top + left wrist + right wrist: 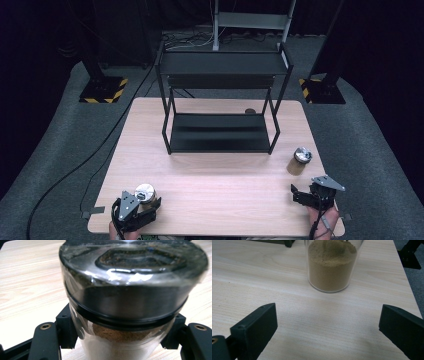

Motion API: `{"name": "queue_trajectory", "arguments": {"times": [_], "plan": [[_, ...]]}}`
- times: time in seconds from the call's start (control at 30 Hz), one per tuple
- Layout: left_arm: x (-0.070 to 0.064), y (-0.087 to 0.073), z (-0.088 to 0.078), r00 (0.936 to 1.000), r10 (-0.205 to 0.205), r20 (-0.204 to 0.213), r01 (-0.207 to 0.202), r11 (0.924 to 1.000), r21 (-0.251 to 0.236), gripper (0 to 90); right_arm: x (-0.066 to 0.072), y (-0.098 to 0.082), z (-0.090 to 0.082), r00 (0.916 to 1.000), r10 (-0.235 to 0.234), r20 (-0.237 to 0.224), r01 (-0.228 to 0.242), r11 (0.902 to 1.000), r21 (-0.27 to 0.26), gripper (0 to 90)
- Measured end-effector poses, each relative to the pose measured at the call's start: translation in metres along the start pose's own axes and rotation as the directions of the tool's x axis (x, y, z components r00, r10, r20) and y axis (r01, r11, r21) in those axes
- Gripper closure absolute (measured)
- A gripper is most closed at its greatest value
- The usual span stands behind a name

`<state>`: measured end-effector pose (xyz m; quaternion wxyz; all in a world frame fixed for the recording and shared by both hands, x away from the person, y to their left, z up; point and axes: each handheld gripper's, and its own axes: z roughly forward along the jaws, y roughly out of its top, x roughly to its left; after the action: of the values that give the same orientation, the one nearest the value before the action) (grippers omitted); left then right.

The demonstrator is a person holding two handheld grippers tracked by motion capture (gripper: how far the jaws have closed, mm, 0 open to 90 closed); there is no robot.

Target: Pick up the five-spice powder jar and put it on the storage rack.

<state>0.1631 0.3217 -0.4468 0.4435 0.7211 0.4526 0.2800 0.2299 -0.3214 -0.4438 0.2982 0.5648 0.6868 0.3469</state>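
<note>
Black left gripper (117,340) clamps a clear, metal-lidded jar (125,302).

No readable text, labels, brands or numbers anywhere; only sign-like markings are the yellow-black hazard stripes on the left stand base (103,91) and the right stand base (322,91) on the floor behind the table.

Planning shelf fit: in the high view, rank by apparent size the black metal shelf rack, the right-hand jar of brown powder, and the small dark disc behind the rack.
1. Black metal shelf rack, largest.
2. Right-hand glass jar of brown powder.
3. Small dark disc, smallest; it lies farther away, partly hidden.
</note>
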Motion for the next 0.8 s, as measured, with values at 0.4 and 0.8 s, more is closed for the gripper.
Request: {"name": "queue_trajectory", "arguments": {"times": [0.4, 0.8], "plan": [[-0.003, 0.005, 0.009, 0.9997, 0.01, 0.023, -0.01, 0.9999, 0.011, 31.5, 0.0, 0.0, 0.0, 1.0, 0.001, -0.001, -0.001, 1.0, -0.001, 0.9], [-0.004, 0.009, 0.015, 0.9992, 0.012, 0.038, -0.013, 0.9998, 0.017, 31.5, 0.0, 0.0, 0.0, 1.0, -0.001, -0.001, 0.001, 1.0, 0.0, 0.9]]}}
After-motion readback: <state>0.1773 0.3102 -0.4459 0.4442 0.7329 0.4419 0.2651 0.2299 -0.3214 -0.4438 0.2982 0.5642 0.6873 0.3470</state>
